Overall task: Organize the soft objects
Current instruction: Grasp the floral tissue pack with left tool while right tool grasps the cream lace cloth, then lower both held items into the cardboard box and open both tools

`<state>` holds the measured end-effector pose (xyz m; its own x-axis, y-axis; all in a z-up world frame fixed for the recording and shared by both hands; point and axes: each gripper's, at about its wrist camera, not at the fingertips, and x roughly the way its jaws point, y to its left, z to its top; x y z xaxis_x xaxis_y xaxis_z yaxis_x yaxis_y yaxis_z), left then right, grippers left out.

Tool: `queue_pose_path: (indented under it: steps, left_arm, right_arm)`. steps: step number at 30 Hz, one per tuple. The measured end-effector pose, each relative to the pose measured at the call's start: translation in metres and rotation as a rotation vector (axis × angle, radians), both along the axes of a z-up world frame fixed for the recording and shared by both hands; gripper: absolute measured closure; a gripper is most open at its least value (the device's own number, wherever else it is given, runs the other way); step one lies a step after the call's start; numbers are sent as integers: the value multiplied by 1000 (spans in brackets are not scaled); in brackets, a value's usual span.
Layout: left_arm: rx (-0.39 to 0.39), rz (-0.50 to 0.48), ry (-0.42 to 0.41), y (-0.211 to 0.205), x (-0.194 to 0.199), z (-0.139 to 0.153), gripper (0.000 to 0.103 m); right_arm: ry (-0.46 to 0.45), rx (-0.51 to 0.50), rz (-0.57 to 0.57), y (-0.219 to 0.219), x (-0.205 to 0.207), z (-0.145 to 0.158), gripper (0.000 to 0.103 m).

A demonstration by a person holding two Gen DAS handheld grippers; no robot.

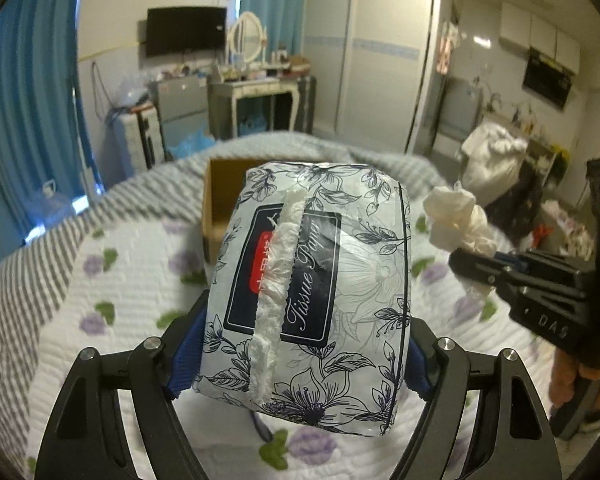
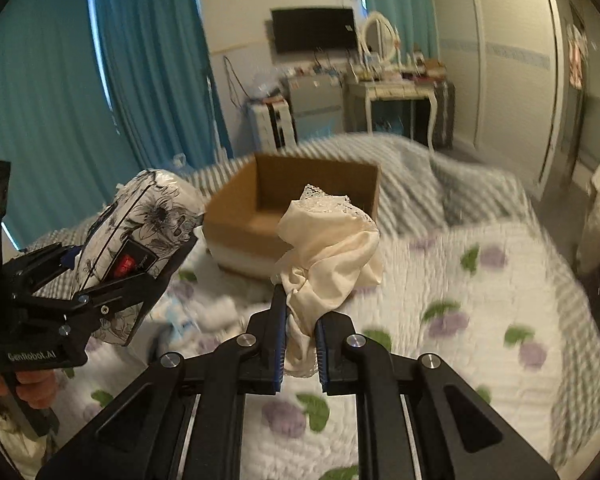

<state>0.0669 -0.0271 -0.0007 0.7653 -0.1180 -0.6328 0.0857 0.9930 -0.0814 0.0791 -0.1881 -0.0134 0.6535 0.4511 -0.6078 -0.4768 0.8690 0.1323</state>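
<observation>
Left gripper [image 1: 300,344]: jaws set wide, clamped on the flanks of the tissue pack [image 1: 308,292]; blue pads press both sides.
Tissue pack: floral wrap, held between the left jaws and projecting forward beyond them; a strip of white tissue shows along its top slit.
Right gripper [image 2: 302,340]: jaws drawn narrow, pinching the cream cloth [image 2: 332,256].
Cream cloth: bunched, lace-edged, rising up and forward out of the right jaws.
Cardboard box [image 2: 296,204]: open-topped, on the bed ahead of both sets of jaws.
Quilt [image 2: 480,320]: white with purple flowers and green leaves, below both grippers.
Left view only: pack's printed face reading "Tissue Paper"; box largely hidden behind the pack; right gripper to the right, cloth at its tips.
Right view only: box interior visible; left gripper off to the left gripping the pack; hand under that gripper's handle.
</observation>
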Motion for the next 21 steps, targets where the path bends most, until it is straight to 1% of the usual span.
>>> queue_pose_path:
  steps: [2,5,8,10,13,17,19,21]
  left_arm:
    - [-8,4,-12,3,11,14,24]
    - [14,21,-37,2,31,28,24]
    - [20,35,-34,3,57,31,24]
    - [47,54,-30,3,76,27,24]
    - [107,78,-26,5,107,14,24]
    - [135,80,16,11,144,-16,24]
    - [125,87,42,18,163,-31,23]
    - [109,91,48,21,171,-41,22]
  right_arm:
    - [-33,15,28,4,8,18,91]
    - [-66,25,48,9,22,36,91]
    - [-93,26,65,16,45,50,91]
    - [-88,39,80,20,65,52,91]
    - [-57,37,91,31,99,43,91]
    - [-6,10,89,44,142,14,91]
    - [19,-7,88,48,162,-3,91]
    - [36,-17,82,50,177,-18,91]
